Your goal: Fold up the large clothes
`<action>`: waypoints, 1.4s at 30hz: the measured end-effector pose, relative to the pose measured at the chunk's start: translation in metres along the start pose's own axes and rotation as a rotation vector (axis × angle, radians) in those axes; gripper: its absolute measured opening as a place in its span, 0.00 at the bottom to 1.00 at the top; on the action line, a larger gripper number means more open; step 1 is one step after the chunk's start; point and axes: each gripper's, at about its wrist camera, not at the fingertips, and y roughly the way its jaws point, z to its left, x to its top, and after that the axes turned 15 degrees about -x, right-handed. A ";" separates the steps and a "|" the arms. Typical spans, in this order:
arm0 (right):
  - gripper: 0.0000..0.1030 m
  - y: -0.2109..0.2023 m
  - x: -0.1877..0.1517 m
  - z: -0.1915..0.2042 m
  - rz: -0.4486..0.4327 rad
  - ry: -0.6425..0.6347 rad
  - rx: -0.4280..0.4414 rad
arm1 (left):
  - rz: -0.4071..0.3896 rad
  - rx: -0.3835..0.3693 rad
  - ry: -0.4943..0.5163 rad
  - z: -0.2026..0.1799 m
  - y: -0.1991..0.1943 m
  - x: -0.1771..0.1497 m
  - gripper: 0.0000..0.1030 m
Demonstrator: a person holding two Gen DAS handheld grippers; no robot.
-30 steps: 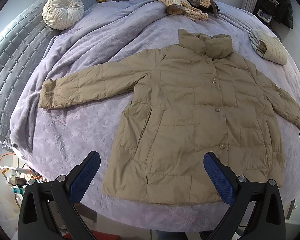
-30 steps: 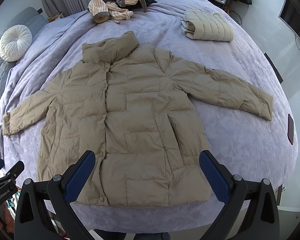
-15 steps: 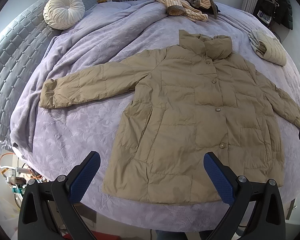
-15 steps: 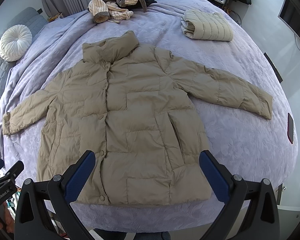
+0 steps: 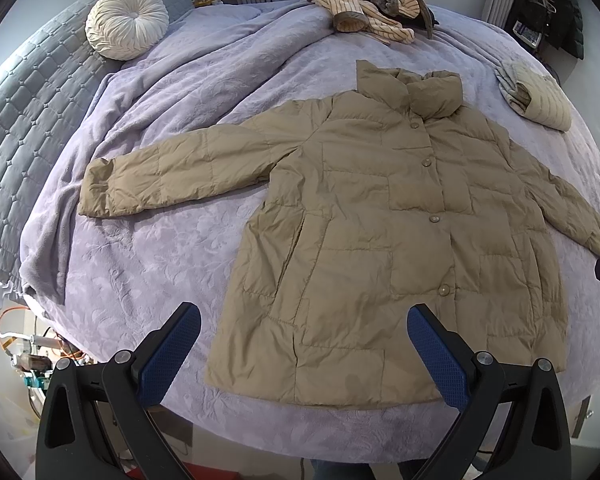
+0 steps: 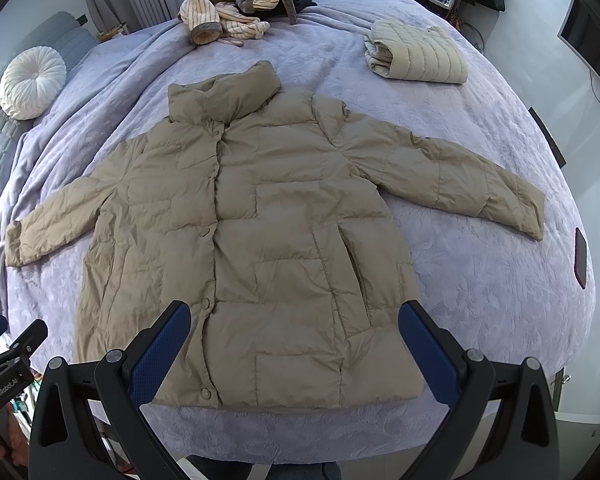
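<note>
A tan puffer jacket [image 5: 380, 216] lies flat and buttoned on the lilac bed [image 5: 148, 256], both sleeves spread out; it also shows in the right wrist view [image 6: 268, 232]. My left gripper [image 5: 302, 320] is open and empty, hovering above the jacket's lower left hem. My right gripper [image 6: 294, 316] is open and empty above the jacket's lower front. The left gripper's body [image 6: 8, 356] shows at the left edge of the right wrist view.
A folded cream quilted jacket [image 6: 416, 56] lies at the far right of the bed. A pile of striped clothes [image 6: 236, 4] sits at the far edge. A round white cushion [image 5: 126, 22] rests by the grey headboard [image 5: 16, 120]. A dark phone [image 6: 580, 258] lies near the right edge.
Both views have shifted only slightly; the jacket lies as before and both grippers stay open.
</note>
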 end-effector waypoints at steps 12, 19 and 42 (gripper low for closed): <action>1.00 0.000 -0.001 0.001 0.000 0.000 -0.001 | 0.000 0.000 0.000 0.000 -0.001 0.000 1.00; 1.00 0.000 -0.001 0.000 0.001 -0.004 0.001 | -0.001 0.001 -0.001 0.000 -0.001 -0.001 1.00; 1.00 0.017 0.012 0.055 0.033 -0.078 0.088 | -0.003 -0.027 -0.130 0.070 0.026 0.003 1.00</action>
